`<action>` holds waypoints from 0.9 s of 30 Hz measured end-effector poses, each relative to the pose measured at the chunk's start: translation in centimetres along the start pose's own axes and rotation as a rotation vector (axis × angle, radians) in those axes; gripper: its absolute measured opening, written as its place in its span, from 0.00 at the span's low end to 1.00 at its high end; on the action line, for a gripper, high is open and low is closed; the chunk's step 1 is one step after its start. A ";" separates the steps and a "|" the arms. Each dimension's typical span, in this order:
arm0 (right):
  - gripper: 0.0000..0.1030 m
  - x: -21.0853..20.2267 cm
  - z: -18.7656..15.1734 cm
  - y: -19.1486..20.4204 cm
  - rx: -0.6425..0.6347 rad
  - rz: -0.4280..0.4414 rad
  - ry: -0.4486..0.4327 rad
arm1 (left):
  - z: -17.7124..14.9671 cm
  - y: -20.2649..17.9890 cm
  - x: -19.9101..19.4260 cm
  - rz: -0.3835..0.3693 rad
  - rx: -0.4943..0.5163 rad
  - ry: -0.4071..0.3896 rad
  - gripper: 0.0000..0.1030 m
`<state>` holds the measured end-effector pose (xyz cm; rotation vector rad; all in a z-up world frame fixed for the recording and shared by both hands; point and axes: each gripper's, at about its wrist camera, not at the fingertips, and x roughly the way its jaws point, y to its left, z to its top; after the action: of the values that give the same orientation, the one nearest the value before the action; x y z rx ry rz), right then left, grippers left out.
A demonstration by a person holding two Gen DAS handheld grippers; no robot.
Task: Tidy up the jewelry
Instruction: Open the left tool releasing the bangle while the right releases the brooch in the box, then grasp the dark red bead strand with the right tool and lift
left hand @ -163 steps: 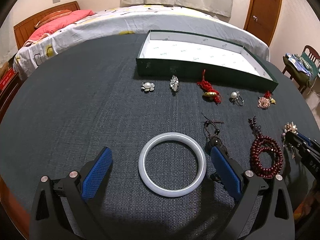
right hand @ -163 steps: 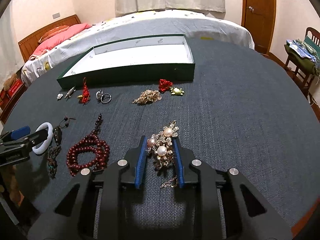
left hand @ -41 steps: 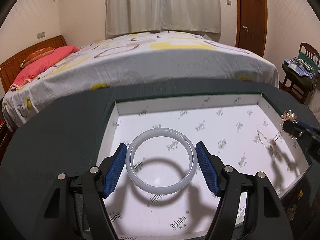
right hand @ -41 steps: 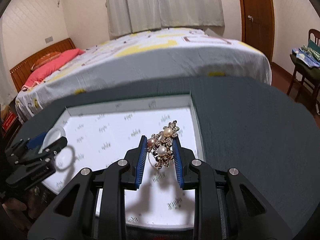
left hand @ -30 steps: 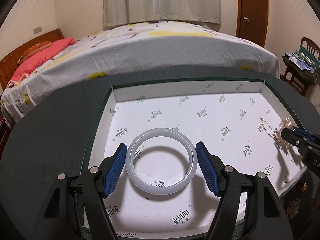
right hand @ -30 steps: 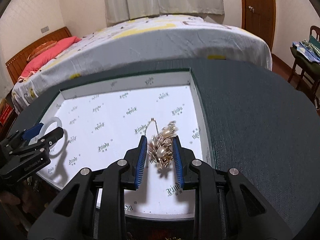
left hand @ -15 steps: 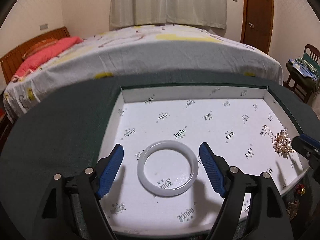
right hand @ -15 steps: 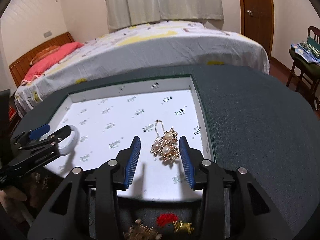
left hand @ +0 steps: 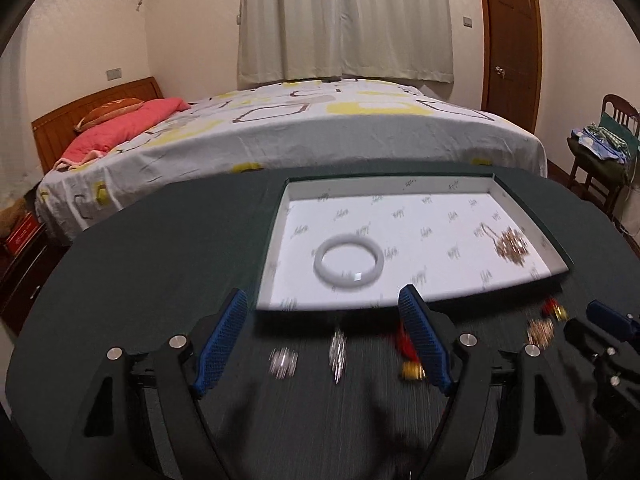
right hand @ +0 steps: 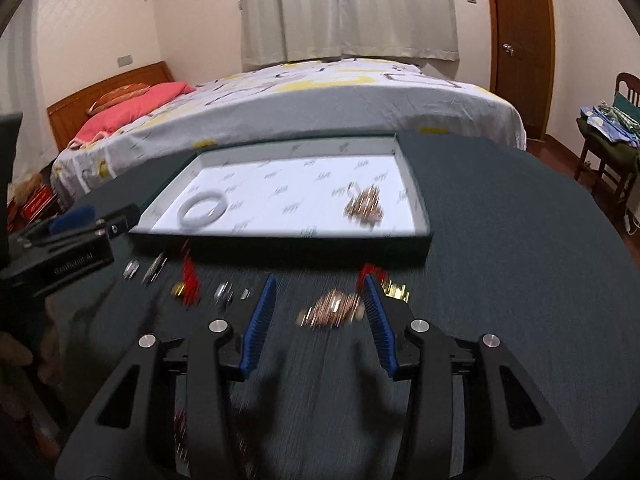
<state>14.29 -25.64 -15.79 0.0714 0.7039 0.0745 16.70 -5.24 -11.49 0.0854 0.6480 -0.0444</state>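
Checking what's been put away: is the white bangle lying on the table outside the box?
No, the white bangle lies flat on the white printed lining inside the green box, free of both hand-held grippers.

Background: bed (left hand: pixel 320 128) with yellow-patterned sheet and pink pillow (left hand: pixel 120 130) behind dark table (left hand: pixel 140 248), cream curtains (left hand: pixel 344 20), wooden door (left hand: pixel 510 48), chair (left hand: pixel 600 160) piled with cloth far right.
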 end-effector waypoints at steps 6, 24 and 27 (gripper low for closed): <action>0.46 -2.4 -3.8 2.0 -0.030 0.044 0.016 | -3.7 0.4 -2.9 0.042 -0.008 0.011 0.73; 0.63 -1.7 -7.7 5.7 -0.120 0.089 0.078 | -7.3 0.8 -4.1 0.102 -0.011 0.052 0.73; 0.62 -1.5 -7.8 5.6 -0.120 0.083 0.085 | -7.4 0.6 -4.2 0.098 -0.004 0.053 0.73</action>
<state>7.79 -19.91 -20.26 -0.0177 0.7797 0.1998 8.97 -3.93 -14.82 0.1141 0.6959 0.0536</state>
